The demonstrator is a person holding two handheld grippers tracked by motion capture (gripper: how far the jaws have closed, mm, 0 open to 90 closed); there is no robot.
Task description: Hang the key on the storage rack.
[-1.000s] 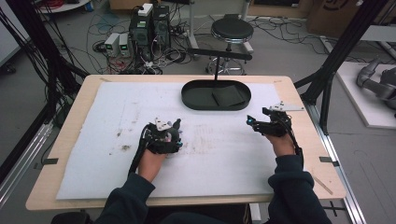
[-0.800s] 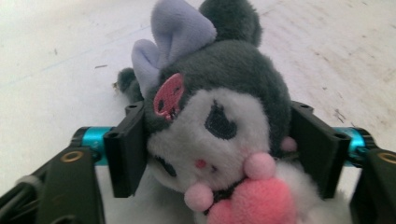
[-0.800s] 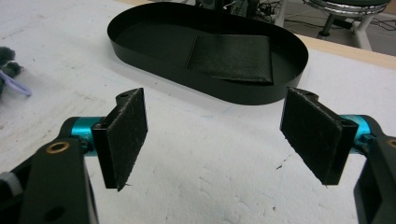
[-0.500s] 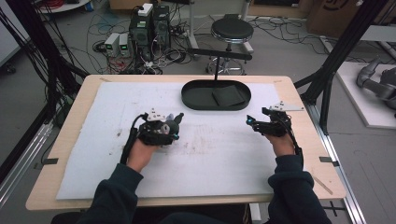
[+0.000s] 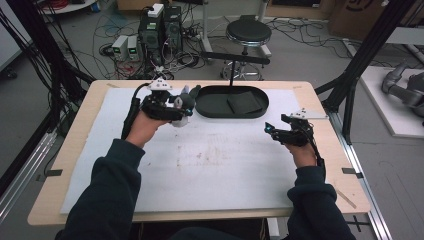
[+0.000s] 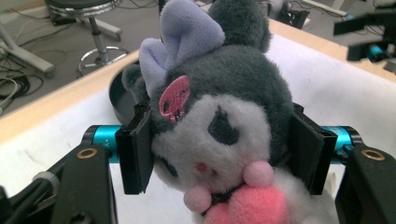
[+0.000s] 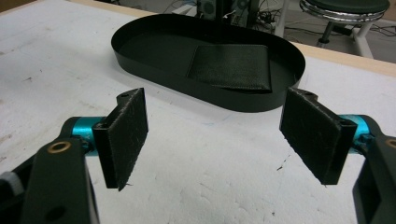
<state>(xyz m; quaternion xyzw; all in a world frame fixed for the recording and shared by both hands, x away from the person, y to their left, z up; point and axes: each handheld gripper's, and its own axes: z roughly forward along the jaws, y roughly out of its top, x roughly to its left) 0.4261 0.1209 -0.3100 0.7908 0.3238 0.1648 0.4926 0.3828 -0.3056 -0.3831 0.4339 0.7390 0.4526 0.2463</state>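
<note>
A plush toy [image 6: 219, 126] is shown clamped between the two black jaws of the left gripper [image 6: 224, 149]. The toy has a dark grey hood, a white face with a dark eye patch, a lilac bow above a pink embroidered skull, and pink pompoms beneath the chin. The jaw pads [image 6: 135, 149] press against either side of its head, so that the fabric is visibly squeezed. In the high view the plush toy [image 5: 182, 106] is held in the left gripper [image 5: 186, 106] above the white mat [image 5: 210, 165], just beside the left end of the black oval tray [image 5: 205, 106]. A flat black folded cloth [image 7: 232, 68] lies inside the tray [image 7: 140, 51], which sits beyond the right gripper's jaws in the right gripper view. The right gripper [image 7: 215, 133] is seen with its jaws spread wide and nothing between them, over bare mat. In the high view the right gripper [image 5: 272, 131] is held well apart from the left one, to the right of the tray and nearer the person. A round stool [image 5: 248, 34] stands on the floor beyond the table [image 5: 75, 150].
</note>
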